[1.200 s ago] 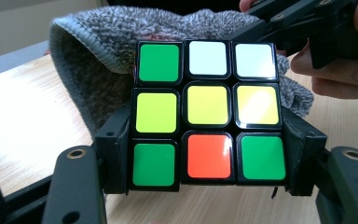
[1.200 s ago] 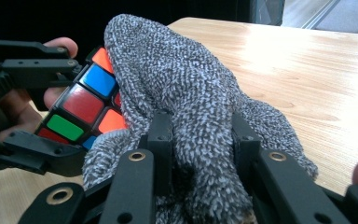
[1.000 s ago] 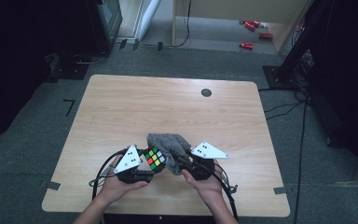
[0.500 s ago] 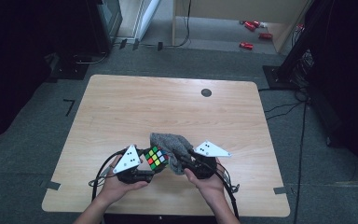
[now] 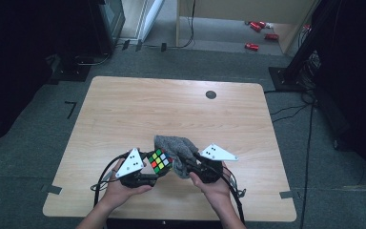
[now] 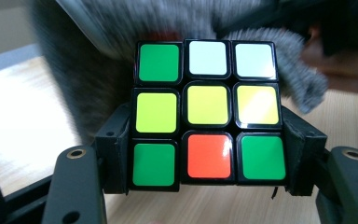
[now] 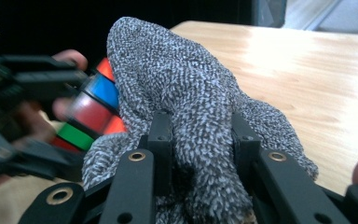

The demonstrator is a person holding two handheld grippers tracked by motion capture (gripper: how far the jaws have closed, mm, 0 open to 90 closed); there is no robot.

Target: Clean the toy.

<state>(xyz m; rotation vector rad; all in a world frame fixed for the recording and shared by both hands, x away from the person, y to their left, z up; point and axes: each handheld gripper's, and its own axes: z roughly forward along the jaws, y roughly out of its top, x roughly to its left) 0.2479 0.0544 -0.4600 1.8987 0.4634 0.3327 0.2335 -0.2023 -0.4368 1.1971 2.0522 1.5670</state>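
Low in the high view, near the table's (image 5: 124, 102) front edge, I have my left gripper (image 5: 148, 168) clamped on the puzzle cube (image 5: 159, 161); in the left gripper view its jaws press the cube's bottom row from both sides. Just right of it, my right gripper (image 5: 189, 166) is pinched tight on the grey cloth (image 5: 174, 147), a fold bunched between its jaws in the right gripper view. The cloth drapes against the cube's right side, touching it. Beyond them, toward the top of the frame, the wooden tabletop lies bare up to a small dark disc (image 5: 211, 94) near the far edge, with wide room left and right.
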